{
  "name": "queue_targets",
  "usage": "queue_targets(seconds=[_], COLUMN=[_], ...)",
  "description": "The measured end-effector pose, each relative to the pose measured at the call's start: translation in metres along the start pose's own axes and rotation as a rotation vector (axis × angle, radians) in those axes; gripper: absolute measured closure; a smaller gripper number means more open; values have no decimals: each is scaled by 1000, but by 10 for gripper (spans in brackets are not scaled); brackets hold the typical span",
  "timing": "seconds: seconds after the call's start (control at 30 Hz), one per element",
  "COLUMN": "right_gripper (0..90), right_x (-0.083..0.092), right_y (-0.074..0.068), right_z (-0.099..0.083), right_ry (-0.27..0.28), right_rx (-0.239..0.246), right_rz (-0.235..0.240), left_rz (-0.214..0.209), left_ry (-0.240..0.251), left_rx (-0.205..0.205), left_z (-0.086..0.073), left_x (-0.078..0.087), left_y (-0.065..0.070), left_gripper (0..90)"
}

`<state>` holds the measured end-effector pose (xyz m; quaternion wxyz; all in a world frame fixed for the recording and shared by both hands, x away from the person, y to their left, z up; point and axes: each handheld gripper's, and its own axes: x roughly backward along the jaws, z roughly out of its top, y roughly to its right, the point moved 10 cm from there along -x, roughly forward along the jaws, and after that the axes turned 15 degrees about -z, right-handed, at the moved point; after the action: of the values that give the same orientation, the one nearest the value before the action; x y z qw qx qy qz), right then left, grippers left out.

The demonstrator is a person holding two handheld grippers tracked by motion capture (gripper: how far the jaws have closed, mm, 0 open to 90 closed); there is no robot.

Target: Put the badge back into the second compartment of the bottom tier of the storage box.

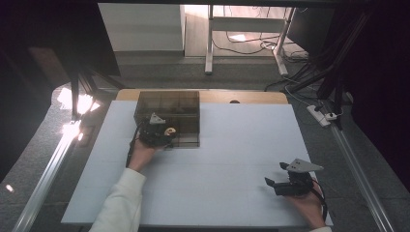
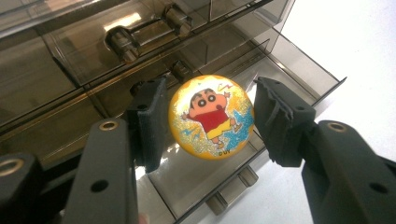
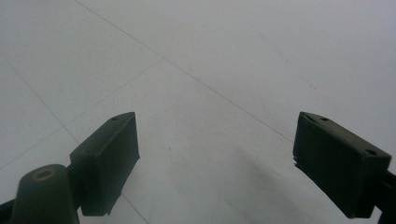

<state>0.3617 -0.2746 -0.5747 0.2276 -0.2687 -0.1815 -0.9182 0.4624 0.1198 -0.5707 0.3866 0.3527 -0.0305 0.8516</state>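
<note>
A: Badge (image 2: 211, 116) sits between the left gripper (image 2: 208, 119) pads, pinched edge to edge, picture side facing the camera. It hangs over the open bottom drawer (image 2: 299, 65) of the smoked plastic drawer box (image 1: 168, 116).

B: Right side?

A: Right gripper (image 3: 215, 163) is spread wide over bare white table (image 3: 233, 56), well apart from the box.

B: Anything unclear?

A: High view: badge is just a small yellow spot (image 1: 169, 131), left jaws mostly lost against the box.

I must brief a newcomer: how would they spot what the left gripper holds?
Find the smoky see-through drawer cabinet at the table's far left. Over its pulled-out bottom drawer, the left gripper clamps a round yellow badge; its glittery cartoon child in red is unique.
</note>
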Motion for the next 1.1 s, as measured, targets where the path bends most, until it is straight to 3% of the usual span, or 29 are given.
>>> queue_targets(seconds=[0.3, 0.47, 0.8, 1.1], right_gripper=[140, 140, 140, 140], right_x=[0, 1, 2, 3], right_y=[0, 0, 0, -1], right_z=[0, 0, 0, 2], right_ry=[0, 0, 2, 9], right_rx=[0, 0, 1, 4], right_rz=[1, 1, 5, 6], left_rz=[0, -6, -44, -80], left_ry=[-12, 6, 18, 21], left_rx=[-2, -7, -28, -68], left_z=[-2, 2, 9, 11], left_x=[-3, -1, 4, 12], left_y=[1, 4, 18, 40], left_gripper=[450, 341, 312, 296])
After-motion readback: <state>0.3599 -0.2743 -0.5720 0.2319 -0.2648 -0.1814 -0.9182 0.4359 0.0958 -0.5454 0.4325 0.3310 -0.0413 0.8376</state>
